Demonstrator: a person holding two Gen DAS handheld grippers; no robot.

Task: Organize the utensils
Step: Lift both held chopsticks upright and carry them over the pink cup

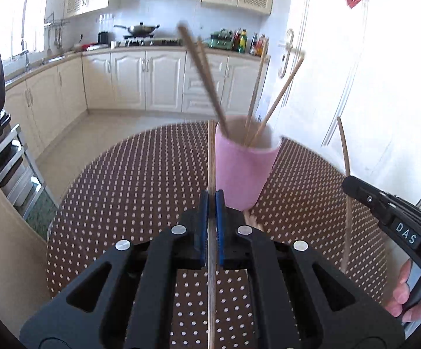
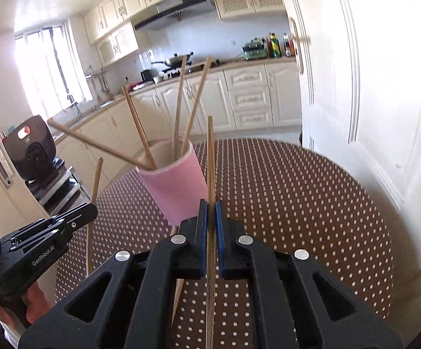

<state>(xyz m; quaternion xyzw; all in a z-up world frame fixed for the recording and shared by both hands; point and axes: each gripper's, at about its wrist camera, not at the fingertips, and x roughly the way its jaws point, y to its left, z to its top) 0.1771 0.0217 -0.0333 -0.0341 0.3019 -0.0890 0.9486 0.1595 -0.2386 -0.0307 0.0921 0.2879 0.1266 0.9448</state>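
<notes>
A pink cup (image 1: 244, 171) (image 2: 175, 186) stands on the dotted brown table (image 1: 123, 189) (image 2: 297, 203) with several wooden chopsticks leaning in it. My left gripper (image 1: 211, 203) is shut on one chopstick (image 1: 210, 151), raised just left of the cup. My right gripper (image 2: 210, 212) is shut on another chopstick (image 2: 210, 151), raised just right of the cup. Each gripper also shows from the side in the other view: right gripper (image 1: 347, 184), left gripper (image 2: 92, 208), each with its stick pointing up. One more chopstick (image 2: 178, 290) lies on the table near the cup's base.
A white door (image 1: 385, 101) stands close behind the table's right side. A black appliance (image 2: 33, 148) sits on a metal rack at the left of the table. Kitchen cabinets (image 1: 152, 78) and floor lie beyond the rounded far table edge.
</notes>
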